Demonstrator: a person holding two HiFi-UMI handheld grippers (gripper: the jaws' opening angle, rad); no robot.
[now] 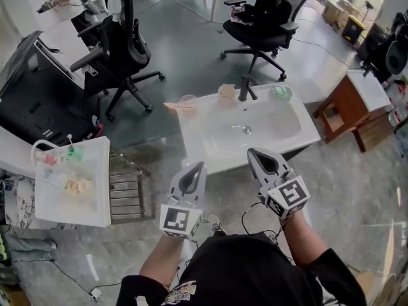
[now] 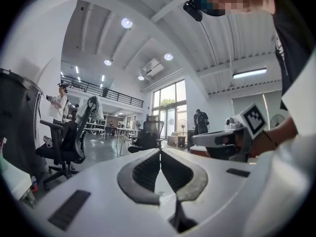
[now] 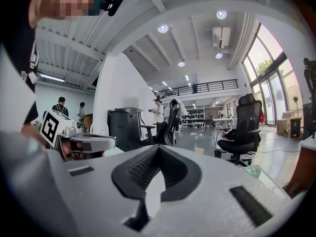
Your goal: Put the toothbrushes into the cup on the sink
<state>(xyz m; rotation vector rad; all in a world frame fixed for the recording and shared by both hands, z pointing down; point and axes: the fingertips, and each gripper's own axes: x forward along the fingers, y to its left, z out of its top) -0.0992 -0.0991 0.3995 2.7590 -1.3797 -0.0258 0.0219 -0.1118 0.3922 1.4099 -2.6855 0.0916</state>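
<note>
The white sink point(image 1: 204, 146) stands ahead of me in the head view, with a dark faucet point(image 1: 245, 88) at its far rim. A clear cup point(image 1: 188, 100) sits on the far left corner. Thin tan pieces that may be toothbrushes point(image 1: 176, 106) lie beside it. A tan cup point(image 1: 226, 92) stands left of the faucet. My left gripper point(image 1: 201, 165) is held before the sink's near edge, jaws shut and empty. My right gripper point(image 1: 251, 151) hovers over the near rim, also shut with nothing in it. Both point level across the room, pads touching point(image 2: 160, 151) point(image 3: 158, 147).
A green dish point(image 1: 282, 93) rests on the sink's far right corner. A white cart point(image 1: 95, 190) with small items and a metal rack point(image 1: 127, 193) stand to the left. A wooden cabinet point(image 1: 347, 107) is on the right. Two black office chairs point(image 1: 115, 56) point(image 1: 264, 21) stand beyond.
</note>
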